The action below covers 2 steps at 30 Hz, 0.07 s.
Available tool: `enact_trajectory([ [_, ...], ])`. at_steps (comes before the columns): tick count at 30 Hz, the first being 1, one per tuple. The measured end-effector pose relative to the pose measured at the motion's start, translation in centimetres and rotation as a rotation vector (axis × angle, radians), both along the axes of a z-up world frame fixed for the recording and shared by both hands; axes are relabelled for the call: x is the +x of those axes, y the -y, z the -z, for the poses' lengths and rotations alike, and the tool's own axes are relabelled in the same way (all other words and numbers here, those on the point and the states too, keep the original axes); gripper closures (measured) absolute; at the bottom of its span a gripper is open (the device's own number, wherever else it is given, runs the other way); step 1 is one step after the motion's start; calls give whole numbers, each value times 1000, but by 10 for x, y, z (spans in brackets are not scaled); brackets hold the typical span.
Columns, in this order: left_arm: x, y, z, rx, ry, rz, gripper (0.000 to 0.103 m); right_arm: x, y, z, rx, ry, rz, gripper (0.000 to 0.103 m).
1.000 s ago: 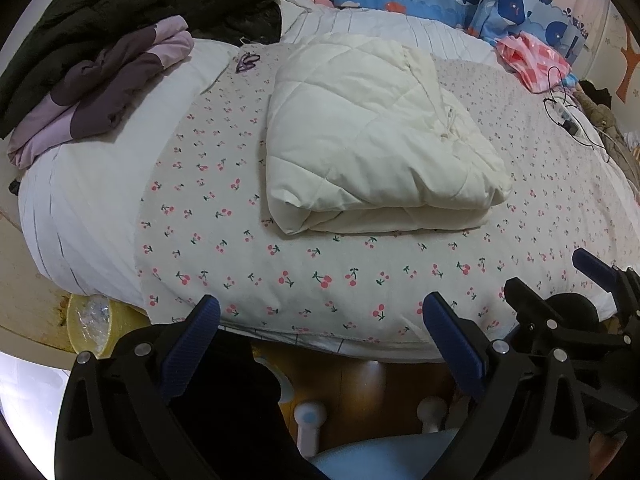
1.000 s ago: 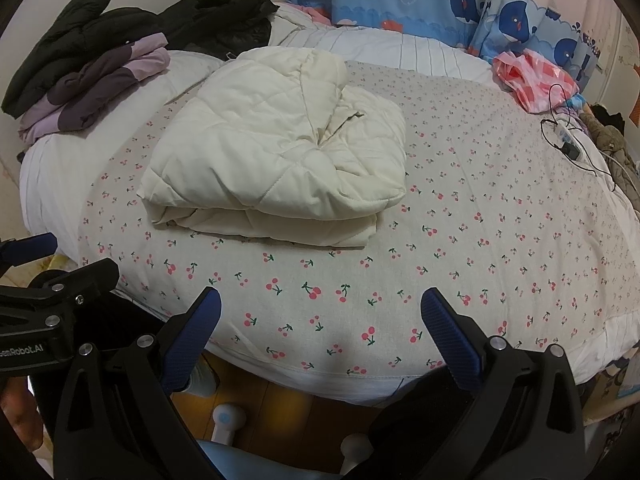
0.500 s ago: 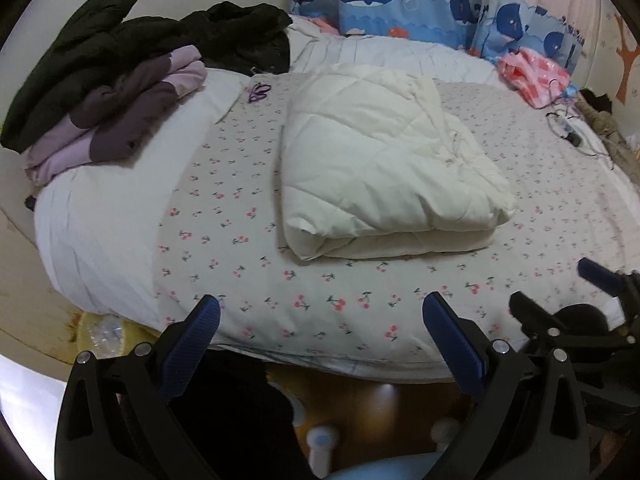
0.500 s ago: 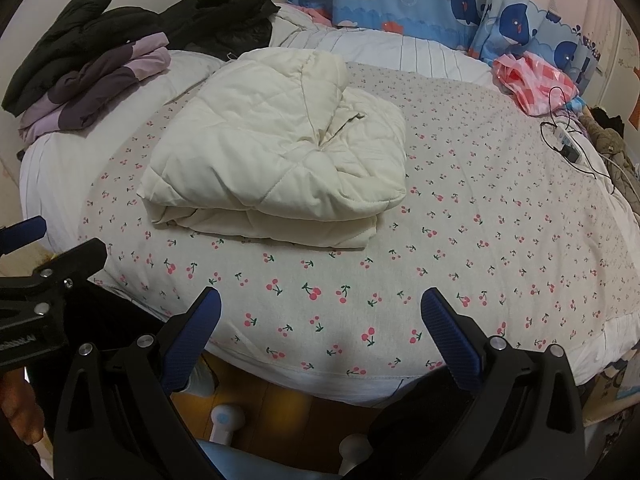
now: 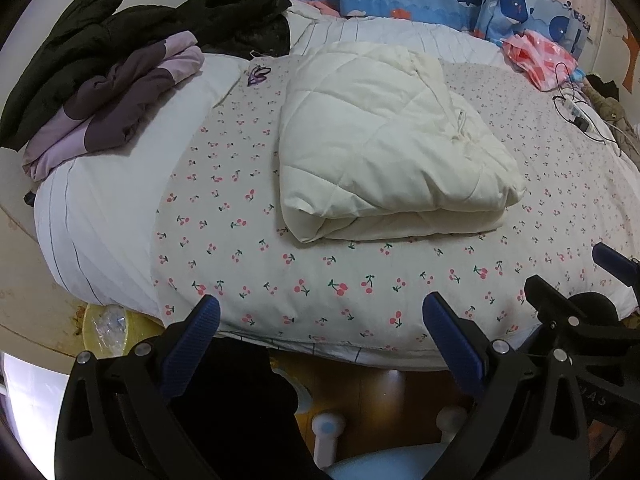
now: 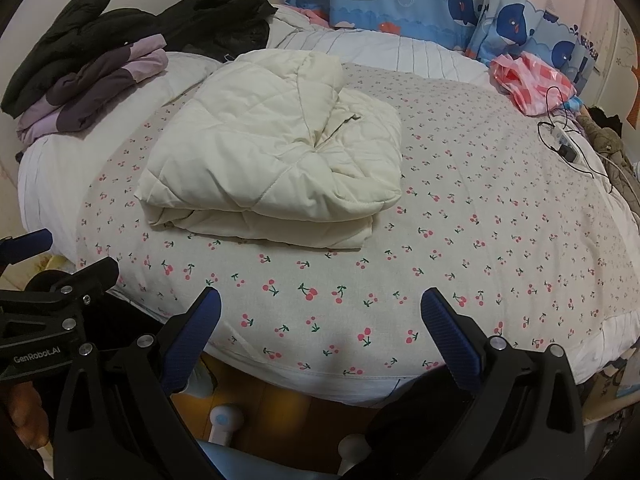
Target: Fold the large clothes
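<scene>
Lying folded into a thick block mid-bed, the cream coat [image 5: 384,148] looks done, both grippers, left [image 5: 320,320] and right [image 6: 320,312], hang spread and empty off the near edge, while dark clothes [image 6: 72,60] at far left may remain.

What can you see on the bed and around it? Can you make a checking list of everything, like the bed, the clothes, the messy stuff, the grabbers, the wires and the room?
Surface: bed covered with a cherry-print sheet, white striped bedding at its left side.
Job's things: cream quilted coat lies folded in a thick bundle on the sheet.
Clutter: black jacket and purple garment piled at the far left; pink checked cloth at the far right.
Grippers: left gripper and right gripper both open, holding nothing, near the bed's front edge.
Cables: black cable with a small device on the right side of the bed.
Surroundings: whale-print curtain behind the bed; wooden floor below.
</scene>
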<state>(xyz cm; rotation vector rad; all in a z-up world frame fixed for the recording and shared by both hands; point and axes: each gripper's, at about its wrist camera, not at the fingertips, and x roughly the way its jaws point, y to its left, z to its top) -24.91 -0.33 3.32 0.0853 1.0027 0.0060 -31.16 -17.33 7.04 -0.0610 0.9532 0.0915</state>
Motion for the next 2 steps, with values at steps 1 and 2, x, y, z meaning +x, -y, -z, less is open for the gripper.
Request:
enact_trajectory([
  [1, 0, 0, 0, -1, -1, 0, 6, 0, 0, 0, 1, -1, 0, 6],
  [2, 0, 0, 0, -4, -3, 0, 6, 0, 0, 0, 2, -1, 0, 6],
])
